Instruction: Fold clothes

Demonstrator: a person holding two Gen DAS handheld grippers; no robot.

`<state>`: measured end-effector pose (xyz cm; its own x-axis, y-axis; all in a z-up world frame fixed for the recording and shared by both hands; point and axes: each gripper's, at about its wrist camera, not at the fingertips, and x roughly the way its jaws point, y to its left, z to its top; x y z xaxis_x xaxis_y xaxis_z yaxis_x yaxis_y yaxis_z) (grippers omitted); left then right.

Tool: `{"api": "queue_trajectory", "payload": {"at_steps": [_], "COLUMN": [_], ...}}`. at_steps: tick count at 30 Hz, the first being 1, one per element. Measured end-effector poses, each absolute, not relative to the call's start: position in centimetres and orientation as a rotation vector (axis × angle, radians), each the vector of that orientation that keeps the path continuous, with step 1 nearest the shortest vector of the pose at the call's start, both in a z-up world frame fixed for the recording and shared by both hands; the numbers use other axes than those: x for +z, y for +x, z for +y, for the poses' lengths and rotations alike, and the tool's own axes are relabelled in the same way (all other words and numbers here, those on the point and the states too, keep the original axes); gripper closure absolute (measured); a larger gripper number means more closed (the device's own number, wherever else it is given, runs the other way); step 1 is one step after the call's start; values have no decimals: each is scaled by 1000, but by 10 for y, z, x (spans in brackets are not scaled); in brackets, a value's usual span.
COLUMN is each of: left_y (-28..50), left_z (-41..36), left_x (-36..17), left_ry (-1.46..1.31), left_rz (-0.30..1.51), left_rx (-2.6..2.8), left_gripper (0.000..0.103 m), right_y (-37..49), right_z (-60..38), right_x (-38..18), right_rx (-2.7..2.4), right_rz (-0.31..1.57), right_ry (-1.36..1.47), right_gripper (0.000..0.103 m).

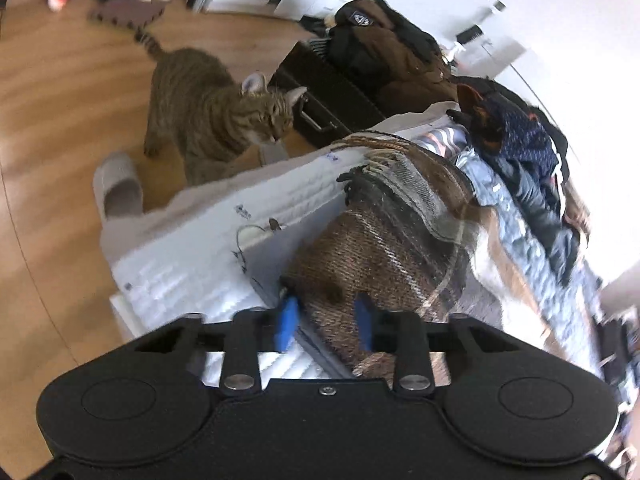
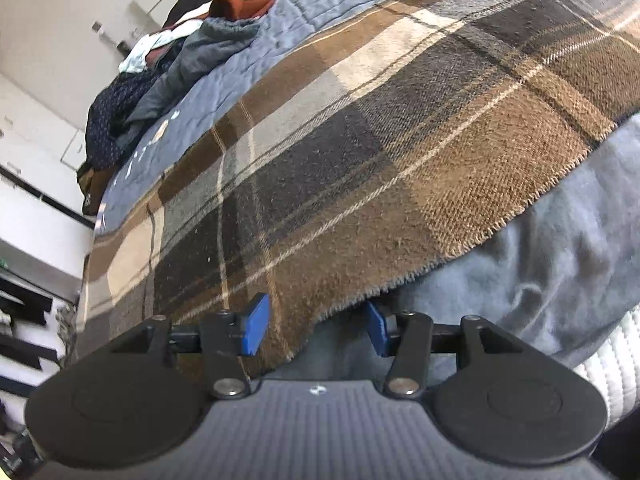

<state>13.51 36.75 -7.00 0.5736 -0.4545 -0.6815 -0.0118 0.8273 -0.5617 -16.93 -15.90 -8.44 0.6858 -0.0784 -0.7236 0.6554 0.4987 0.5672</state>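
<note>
A brown, grey and cream plaid wool scarf (image 2: 360, 140) with a fringed end lies spread over the bed. In the left wrist view one end of the scarf (image 1: 400, 216) is lifted and bunched. My left gripper (image 1: 325, 324) is shut on that bunched cloth, which fills the gap between the blue pads. In the right wrist view my right gripper (image 2: 316, 330) is open low at the scarf's near corner. The frayed edge runs between its pads, which stand wide apart and do not press on it.
A tabby cat (image 1: 212, 116) stands on the wood floor beside the white mattress (image 1: 192, 256), near a grey slipper (image 1: 120, 188) and a black drawer unit (image 1: 320, 92). Loose clothes (image 2: 160, 64) are heaped along the far side of the blue quilt (image 2: 320, 0).
</note>
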Motion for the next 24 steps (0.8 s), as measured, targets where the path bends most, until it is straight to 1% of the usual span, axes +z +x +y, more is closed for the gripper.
{"api": "queue_trajectory", "payload": {"at_steps": [2, 3, 4, 5, 7, 9, 12, 14, 20, 24], "left_y": [136, 135, 135, 134, 133, 133, 137, 145, 185, 223], "left_z": [369, 370, 371, 371, 373, 376, 377, 369, 327, 288], "left_x": [-71, -69, -67, -64, -54, -42, -25, -15, 16, 34], "left_ry": [-582, -589, -597, -604, -604, -617, -624, -582, -401, -291], "left_rz": [928, 915, 902, 890, 847, 815, 785, 766, 737, 711], "left_rx": [-271, -272, -274, -275, -282, -291, -308, -320, -344, -367], "left_gripper": [77, 79, 88, 93, 96, 98, 98, 98, 101, 101], "right_y": [-169, -169, -169, -168, -168, -168, -169, -168, -150, -123], "right_z": [-163, -165, -167, -168, -169, -171, -175, -178, -193, -212], "right_x": [-86, -87, -87, -86, -83, -80, -70, -62, -33, -17], "right_rx": [-497, -497, -500, -498, -495, -492, -479, -468, -441, -437], "right_rz": [664, 649, 636, 620, 594, 570, 516, 484, 435, 432], "right_ry": [995, 1016, 1027, 1031, 1038, 1053, 1076, 1086, 1064, 1023], "right_gripper": [52, 54, 59, 63, 92, 99, 100, 100, 100, 100]}}
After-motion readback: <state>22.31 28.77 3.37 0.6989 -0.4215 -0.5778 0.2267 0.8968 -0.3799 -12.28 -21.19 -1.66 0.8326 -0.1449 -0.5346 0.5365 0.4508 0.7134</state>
